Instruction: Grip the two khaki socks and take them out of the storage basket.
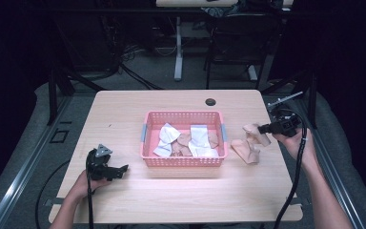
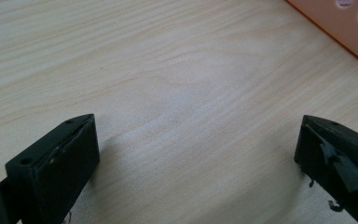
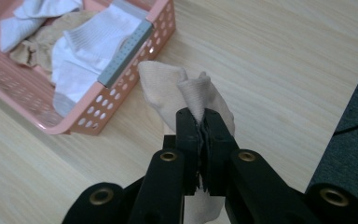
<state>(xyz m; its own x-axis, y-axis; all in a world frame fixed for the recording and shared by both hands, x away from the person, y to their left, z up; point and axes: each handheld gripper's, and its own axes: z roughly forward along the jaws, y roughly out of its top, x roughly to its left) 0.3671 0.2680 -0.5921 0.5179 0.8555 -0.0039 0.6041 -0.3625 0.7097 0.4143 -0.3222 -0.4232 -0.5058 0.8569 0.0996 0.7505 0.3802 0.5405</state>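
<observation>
Honestly, most of the risk sits on the right side, but going L to R:

Left gripper (image 1: pixel 122 168) rests on the desk (image 1: pixel 124 109) near its front-left corner, jaws wide apart w/ nothing but bare wood between them in the left gripper view (image 2: pixel 196 154). It's idle. A corner of the pink basket (image 2: pixel 340 28) shows just beyond it, so a careless sweep toward the middle could knock the basket's front wall and shove it.

Basket (image 1: pixel 184 161) sits mid-desk, holding white socks (image 1: pixel 167 138) and tan ones (image 1: pixel 186 142) in a loose heap. It's light plastic; any snag on its rim would prob drag it.

Right gripper (image 3: pixel 200 122) is over the desk's right edge, jaws pressed together on a fold of a tan sock (image 3: pixel 168 91). In the high view that sock (image 1: pixel 248 145) hangs from the gripper (image 1: pixel 262 129), lower part draped on the desk just beside the basket's right wall.

What could go wrong, imo:
- Grip is only on a thin pinch of cloth near the tips; a quick pull could slip it free.
- Sock is bunched, so laying it flat may leave it folded over itself.
- Trailing end lies close to the basket wall (image 3: pixel 121 88); dragging it that way could catch the rim.
- Placing too near the right edge and it may slide off the desk.
</observation>
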